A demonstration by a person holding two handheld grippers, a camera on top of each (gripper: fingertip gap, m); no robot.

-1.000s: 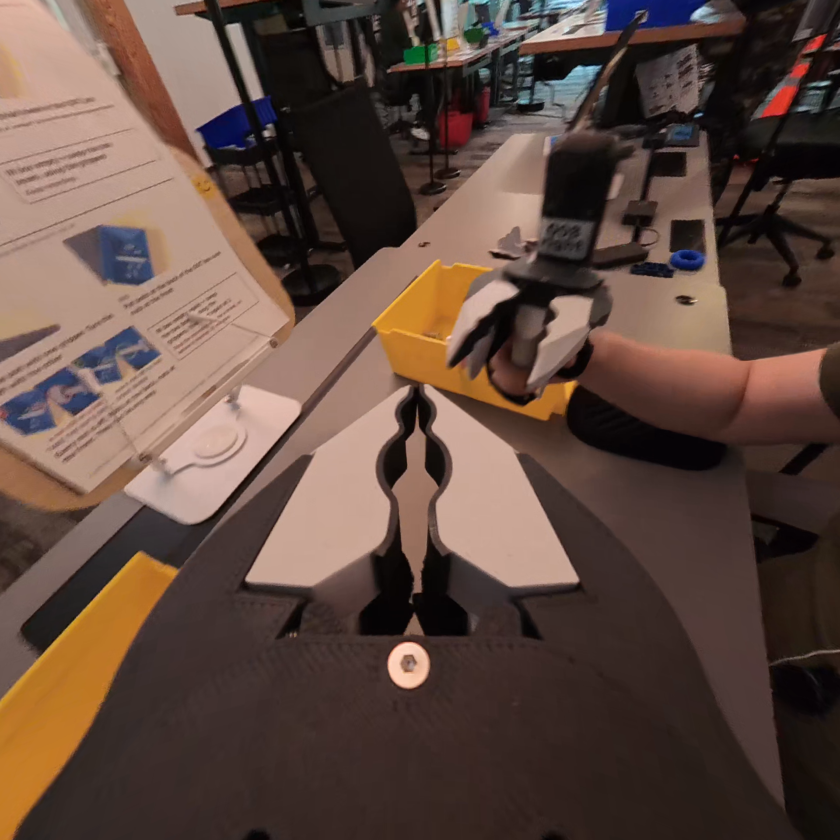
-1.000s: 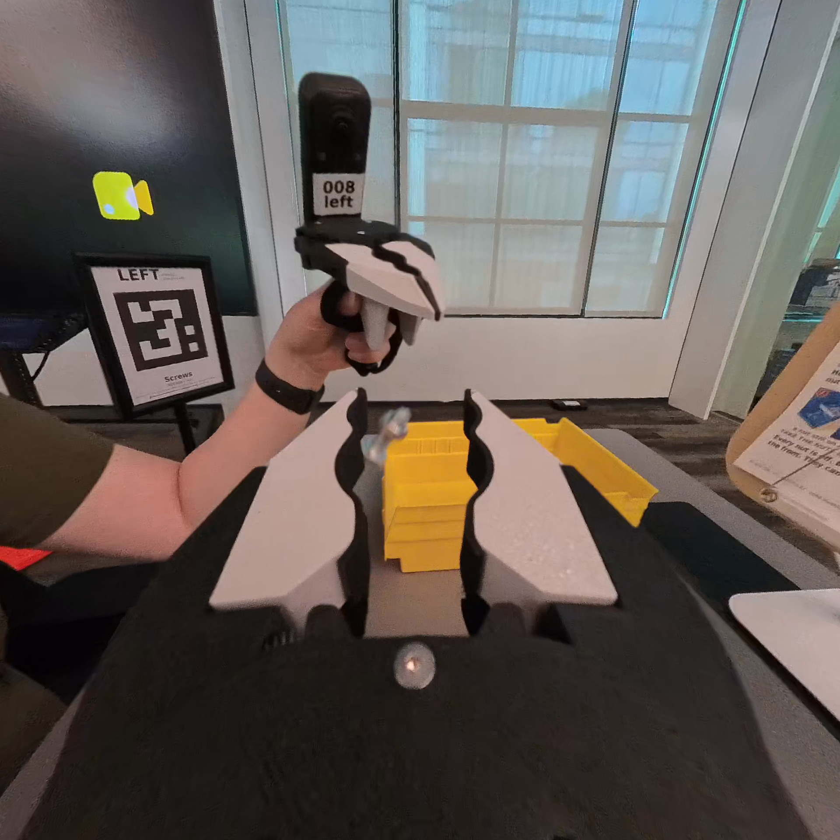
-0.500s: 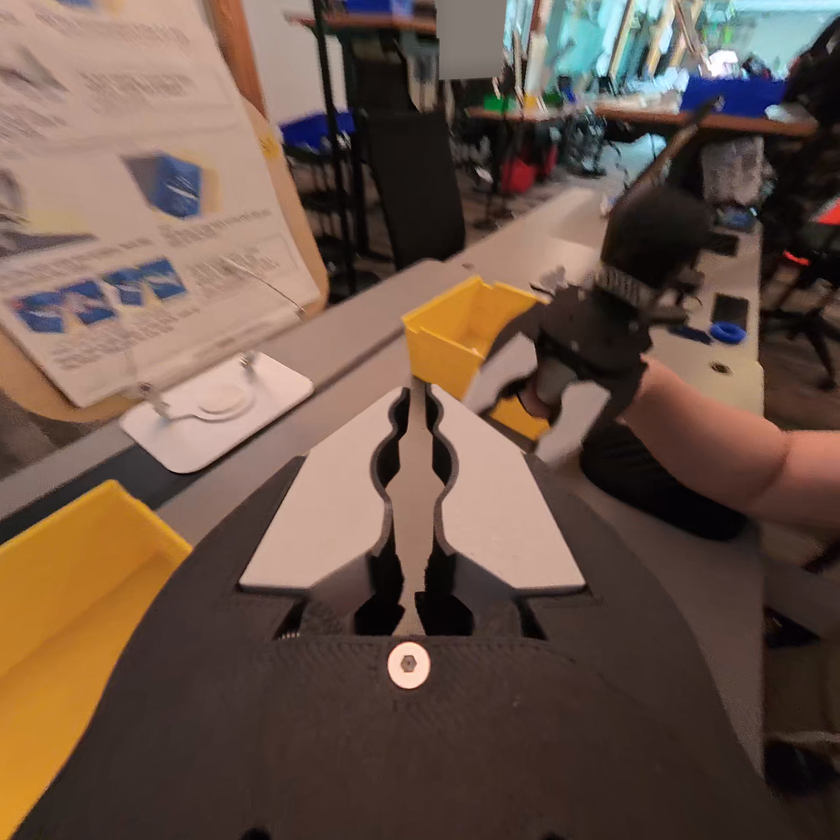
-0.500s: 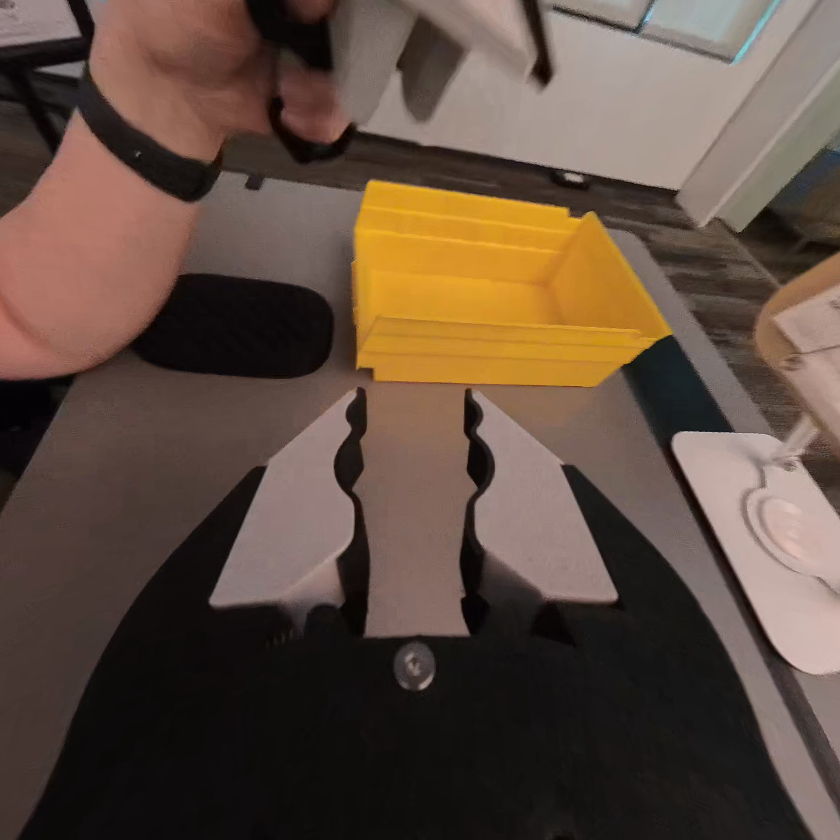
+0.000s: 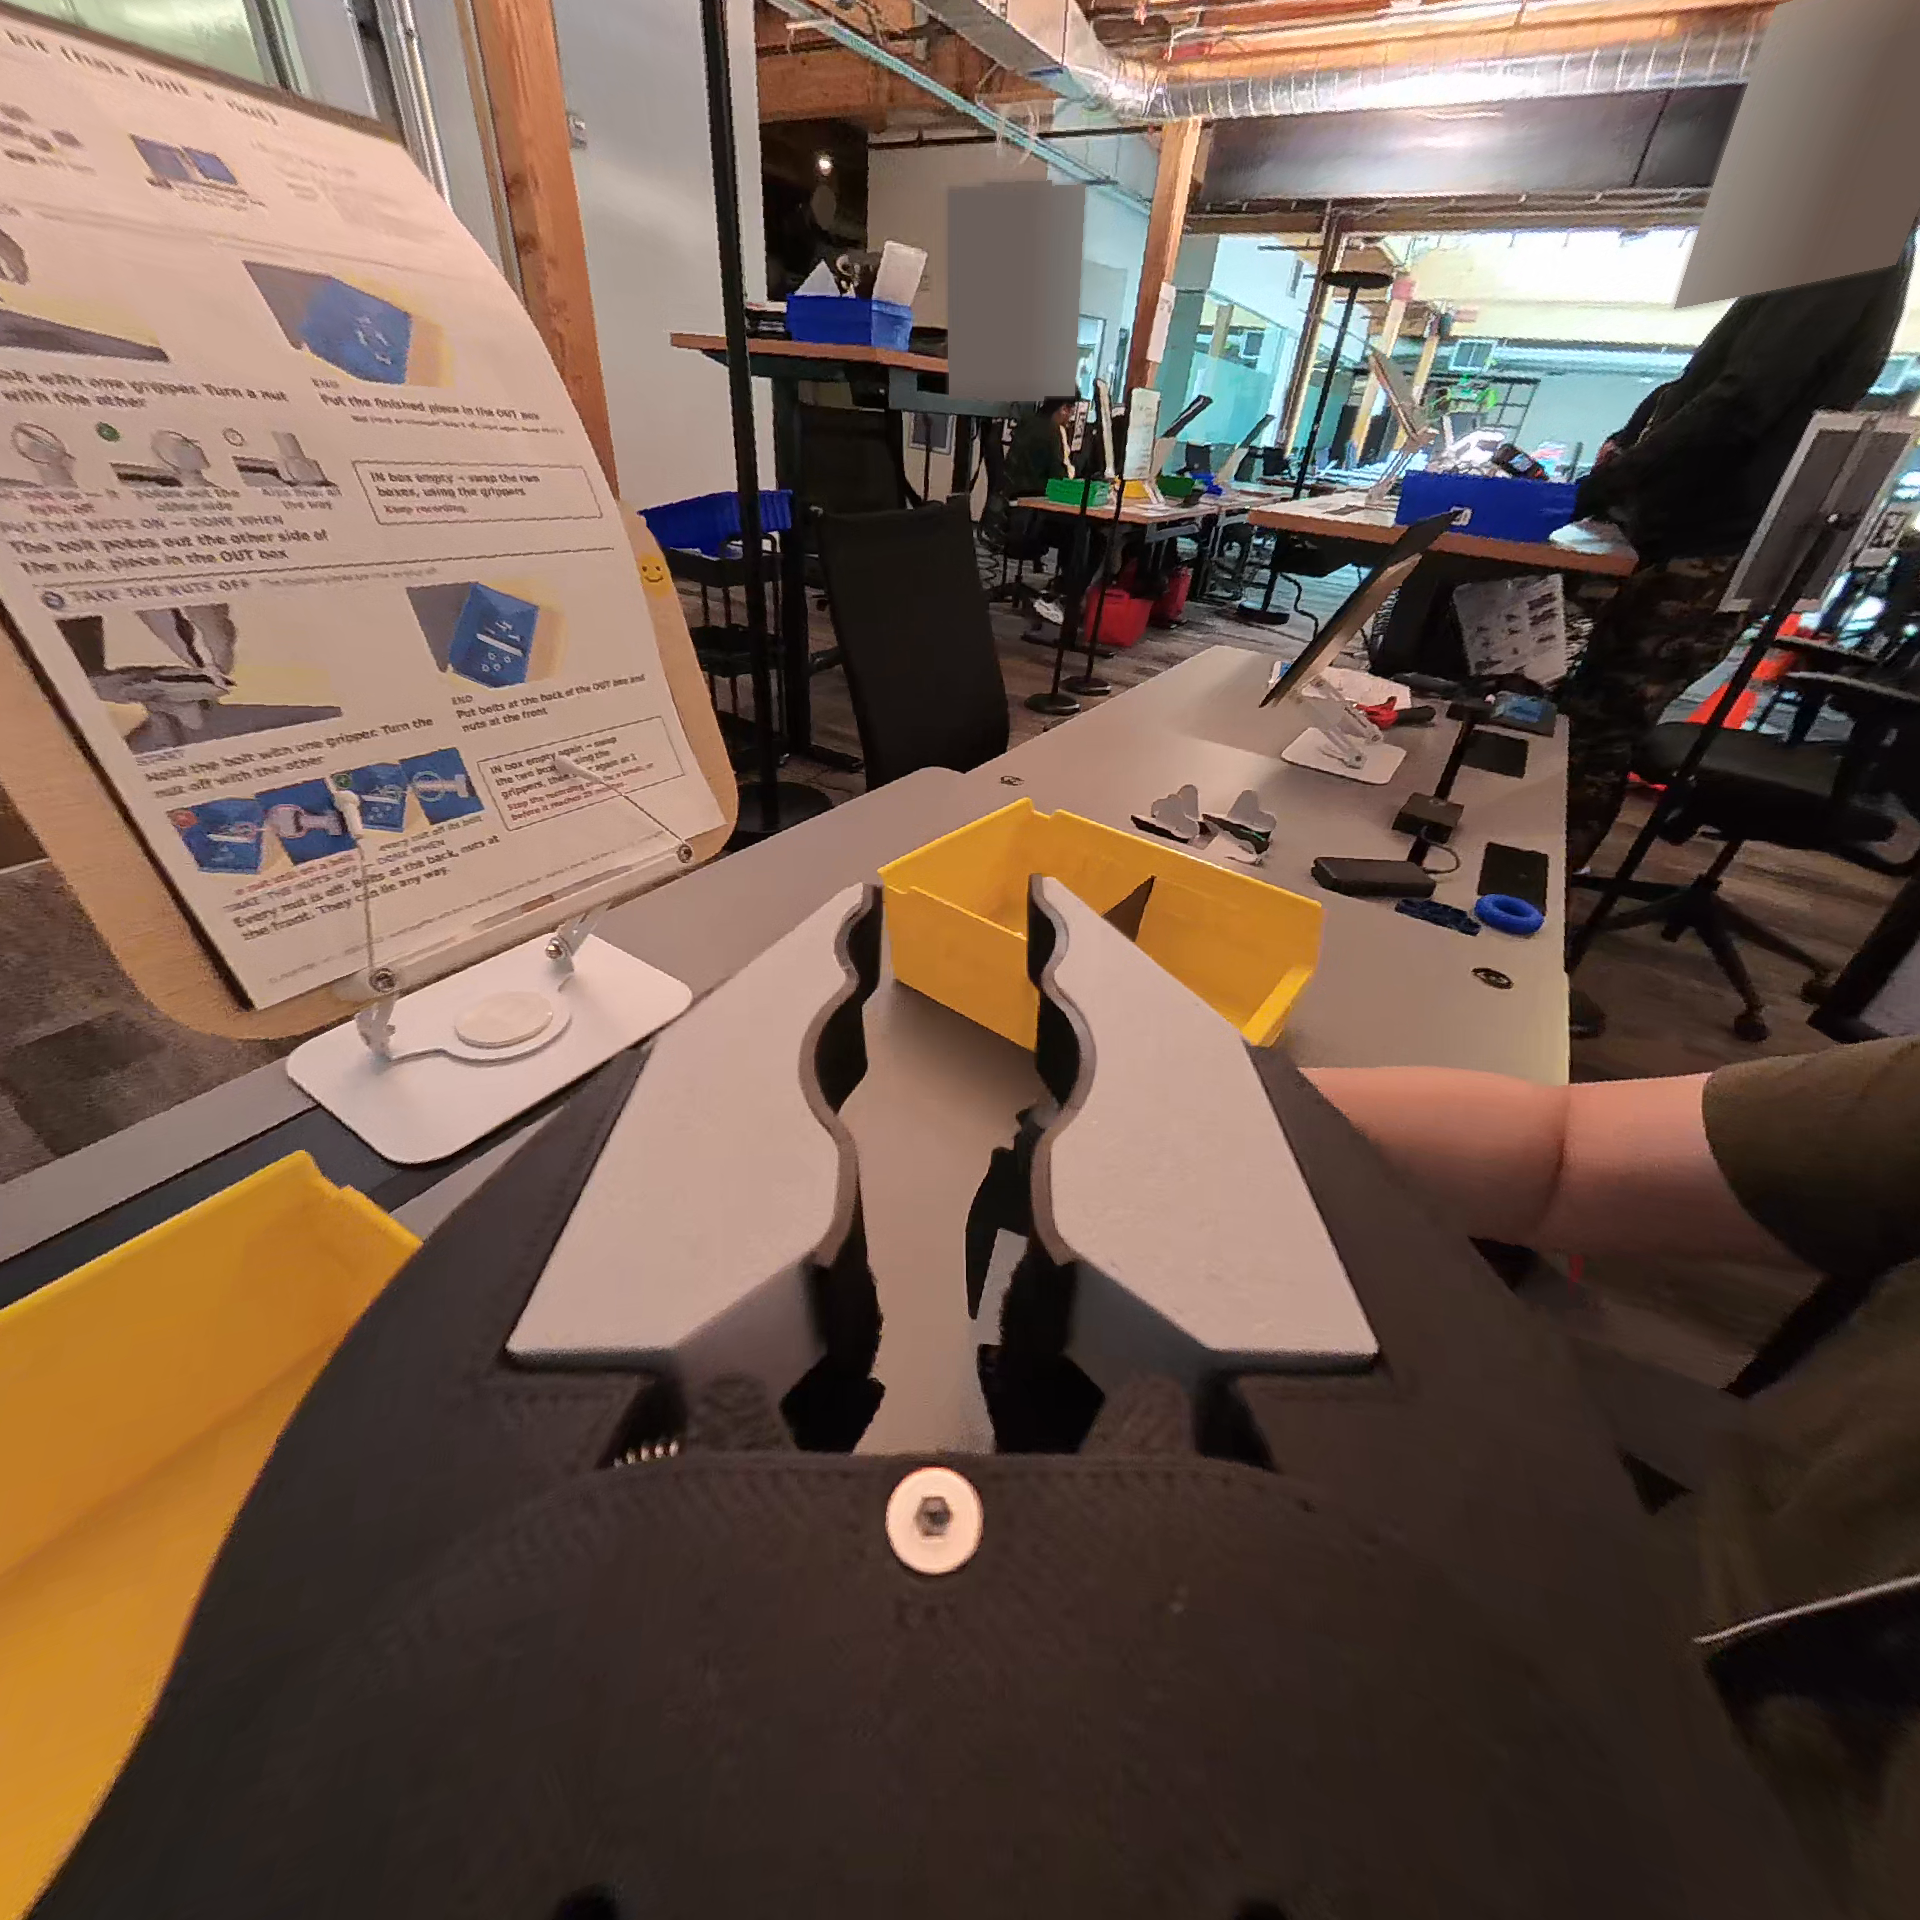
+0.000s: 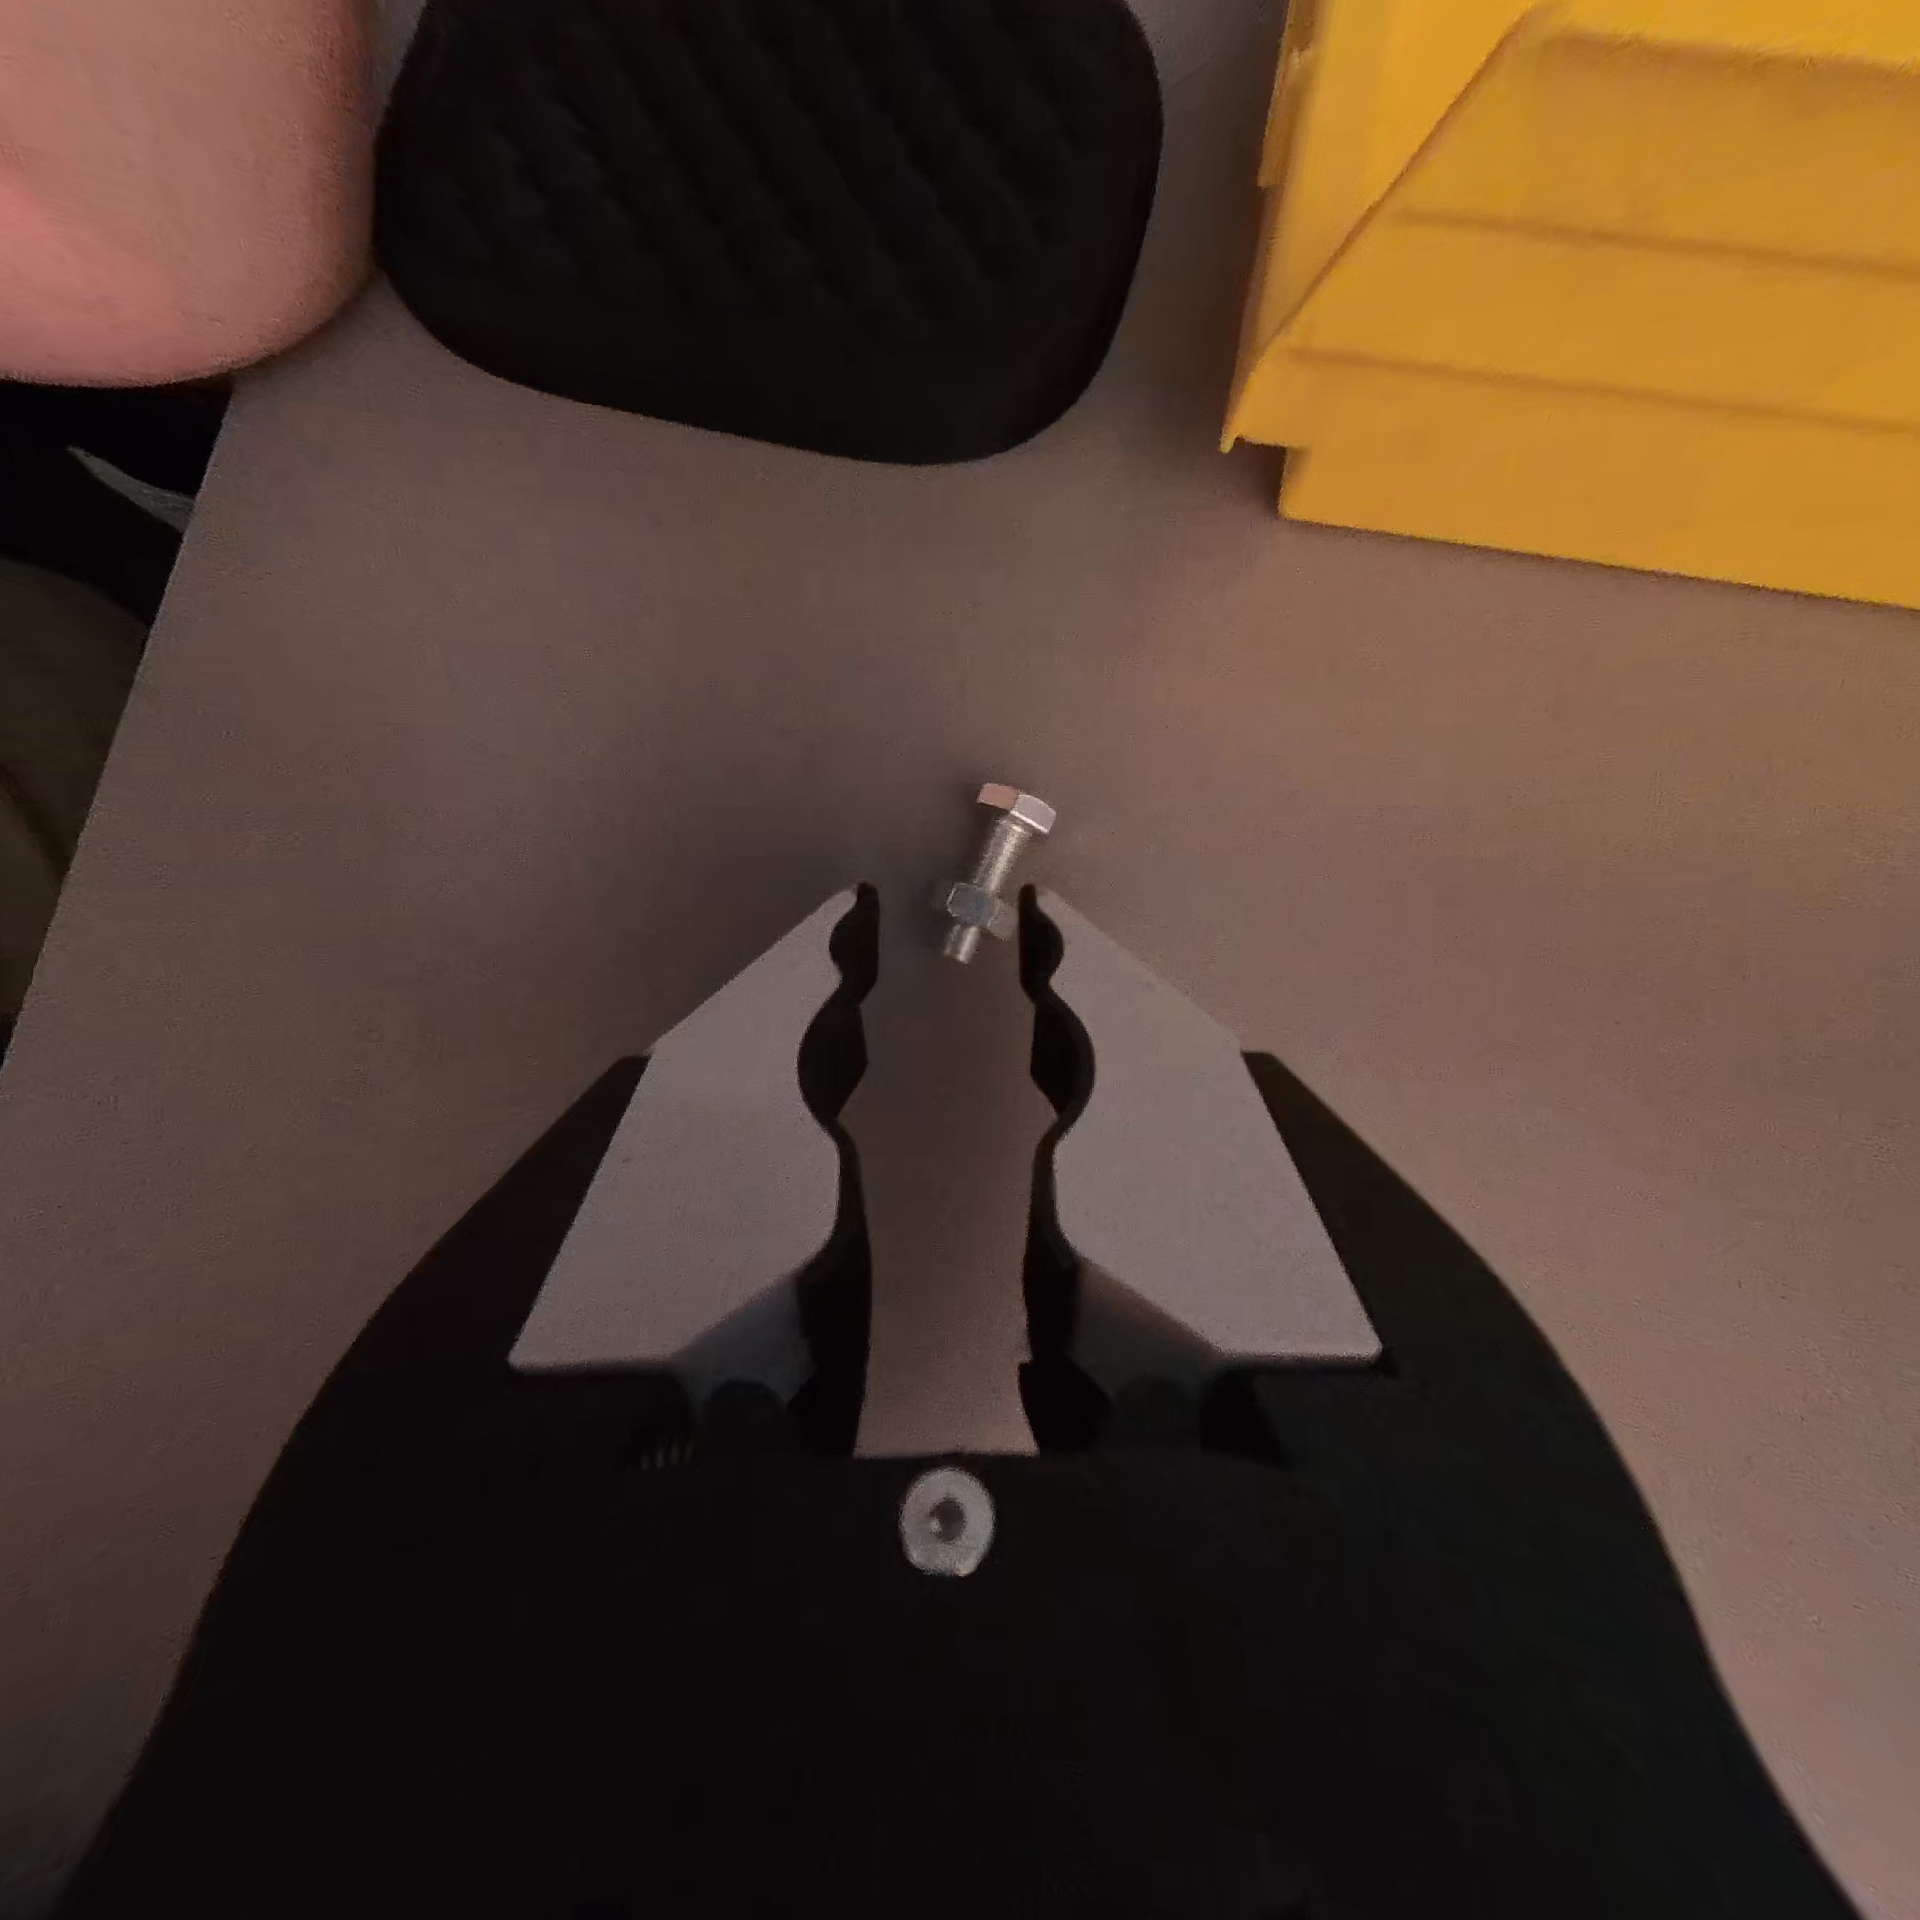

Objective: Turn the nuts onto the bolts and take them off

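Jaws apart, flanking nutted bolt (image 6: 990, 875)

Left level; right downward, near table (image 6: 1455, 935)

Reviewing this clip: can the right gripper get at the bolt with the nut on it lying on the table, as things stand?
Probably yes. The right gripper is open, and the bolt lies on bare grey table just past its tips, slightly right of centre. The yellow bin and black pad lie farther off.
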